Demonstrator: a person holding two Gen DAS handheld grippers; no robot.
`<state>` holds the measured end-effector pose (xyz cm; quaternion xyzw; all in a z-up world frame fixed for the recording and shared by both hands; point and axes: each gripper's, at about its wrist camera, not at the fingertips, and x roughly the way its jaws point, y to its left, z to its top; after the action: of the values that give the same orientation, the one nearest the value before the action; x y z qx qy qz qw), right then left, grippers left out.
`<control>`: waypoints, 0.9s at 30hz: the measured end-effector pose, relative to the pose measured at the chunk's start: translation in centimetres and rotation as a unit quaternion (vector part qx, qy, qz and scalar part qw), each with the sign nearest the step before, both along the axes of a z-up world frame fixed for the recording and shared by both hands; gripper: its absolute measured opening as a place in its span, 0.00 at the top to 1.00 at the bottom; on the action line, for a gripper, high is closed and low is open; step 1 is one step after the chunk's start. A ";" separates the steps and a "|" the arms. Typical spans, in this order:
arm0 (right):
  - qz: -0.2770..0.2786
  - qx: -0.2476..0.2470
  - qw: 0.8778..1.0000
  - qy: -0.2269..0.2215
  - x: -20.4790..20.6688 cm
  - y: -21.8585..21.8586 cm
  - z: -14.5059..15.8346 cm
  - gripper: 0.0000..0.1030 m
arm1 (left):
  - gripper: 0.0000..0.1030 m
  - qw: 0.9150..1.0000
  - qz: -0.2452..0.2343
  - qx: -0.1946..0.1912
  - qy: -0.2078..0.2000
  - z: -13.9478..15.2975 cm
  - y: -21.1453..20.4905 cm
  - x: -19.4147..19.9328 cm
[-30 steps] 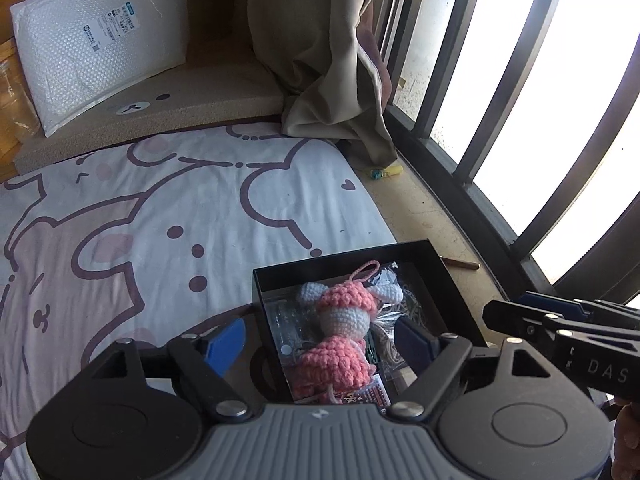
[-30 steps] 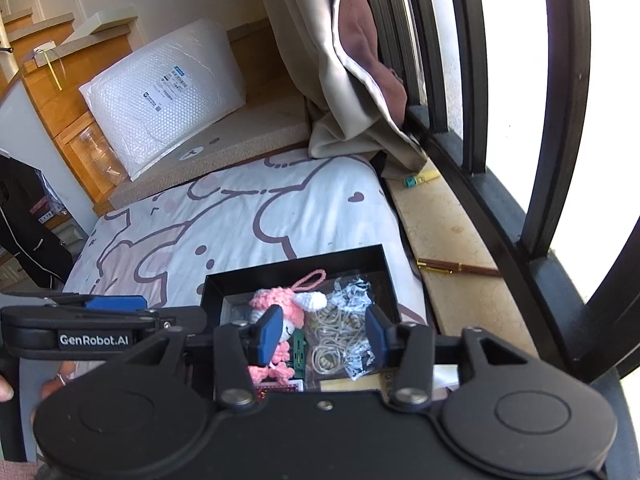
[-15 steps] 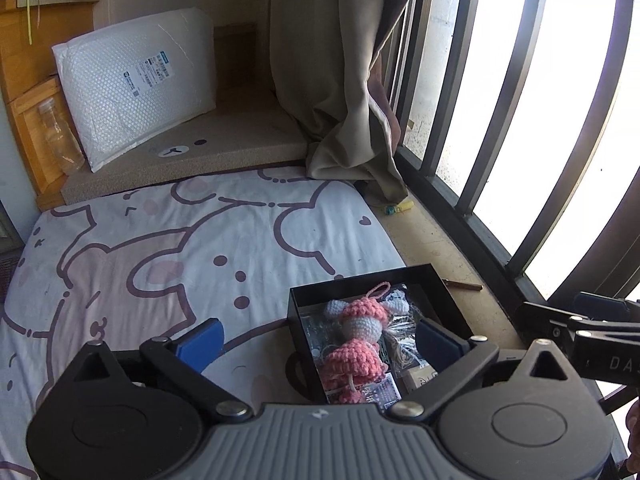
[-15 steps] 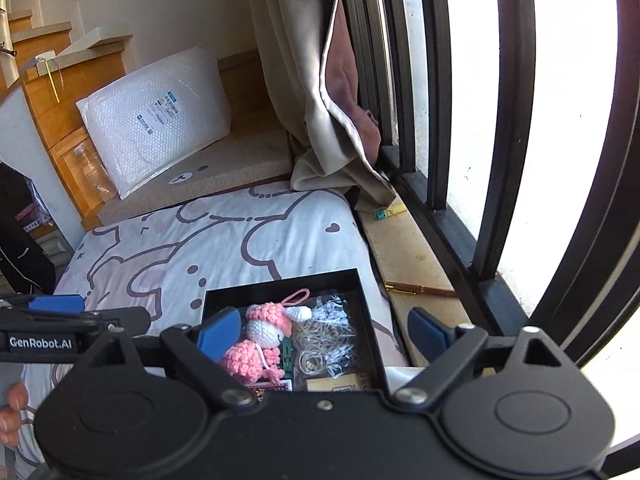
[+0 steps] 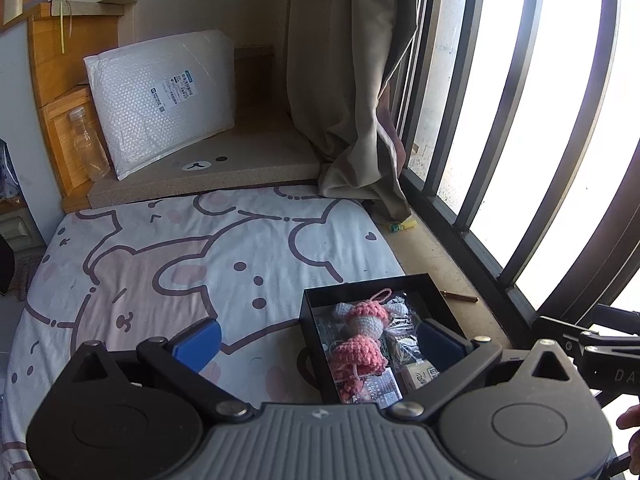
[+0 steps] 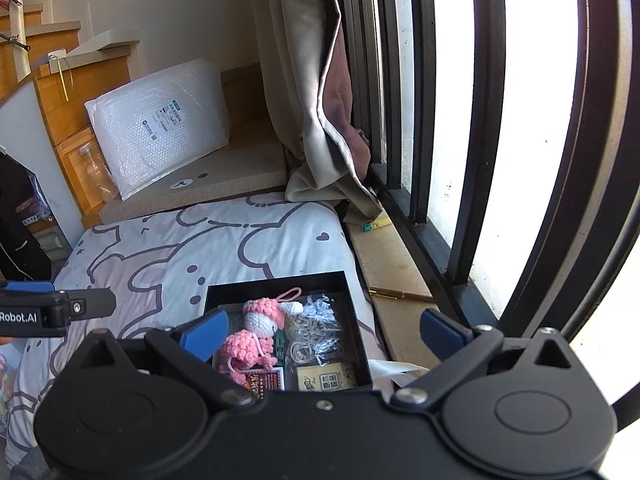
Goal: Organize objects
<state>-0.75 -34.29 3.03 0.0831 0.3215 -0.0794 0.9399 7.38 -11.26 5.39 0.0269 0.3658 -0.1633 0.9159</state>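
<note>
Two pink crocheted dolls (image 6: pixel 256 330) lie inside the open black cardboard box (image 6: pixel 352 300) on my cartoon-print bedsheet (image 6: pixel 168 248). My left gripper (image 5: pixel 318 340) and right gripper (image 6: pixel 324 332) hover spread wide, empty. Packing seems done; next probably needs a lid.

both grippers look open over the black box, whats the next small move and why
Probably reach the right gripper toward the brown pen on the ledge beside the black box. Both it and the left gripper stand open and empty, the pink crochet doll and bagged rubber bands already lie inside, and the pen is still outside.
</note>
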 end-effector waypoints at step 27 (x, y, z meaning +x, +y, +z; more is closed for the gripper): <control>-0.016 -0.014 0.999 0.025 -5.8 0.5 -1.6 0.00 | 0.00 0.999 0.005 0.029 0.015 -1.8 1.7 -5.2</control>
<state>-6.59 -33.78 1.48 0.0733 0.3428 -0.1004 0.9311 2.17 -9.54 3.58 0.0495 0.3841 -0.1487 0.9099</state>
